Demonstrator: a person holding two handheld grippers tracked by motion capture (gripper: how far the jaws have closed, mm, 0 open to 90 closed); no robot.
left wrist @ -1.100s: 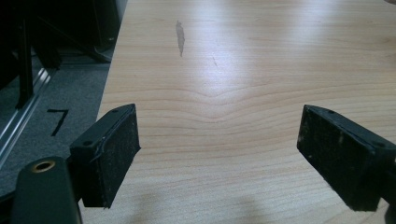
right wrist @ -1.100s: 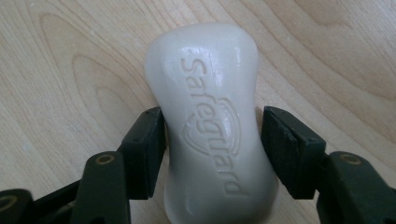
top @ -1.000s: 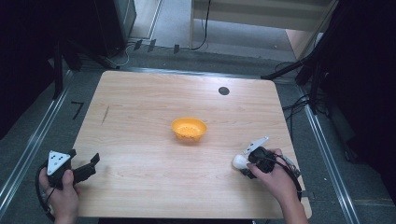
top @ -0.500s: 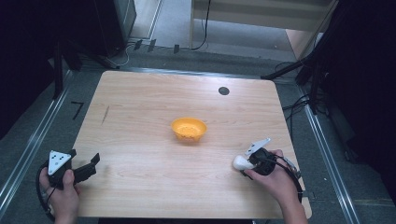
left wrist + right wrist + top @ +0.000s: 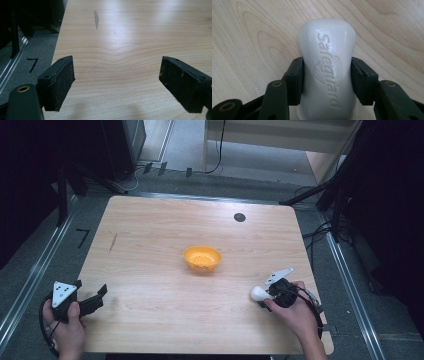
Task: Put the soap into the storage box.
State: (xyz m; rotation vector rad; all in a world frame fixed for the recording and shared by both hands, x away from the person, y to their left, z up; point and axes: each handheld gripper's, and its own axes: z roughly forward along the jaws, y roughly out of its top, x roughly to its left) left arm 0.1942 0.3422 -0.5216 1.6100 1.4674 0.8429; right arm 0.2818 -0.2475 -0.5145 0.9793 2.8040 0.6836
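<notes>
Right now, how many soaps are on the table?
1. The white Safeguard soap bar sits near the table's front right edge, clamped between the right gripper's jaws. The orange bowl may hide something inside.

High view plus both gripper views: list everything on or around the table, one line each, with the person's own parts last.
Table: one, light wood, centre.
Bowl: one, orange, mid-table.
Soap bar: one, white, embossed Safeguard, near right edge between the right jaws.
Round disc: one, black, far side of table.
Left gripper: one, black, open, near-left corner, in left hand.
Right gripper: one, black, shut on the soap, in right hand.
</notes>
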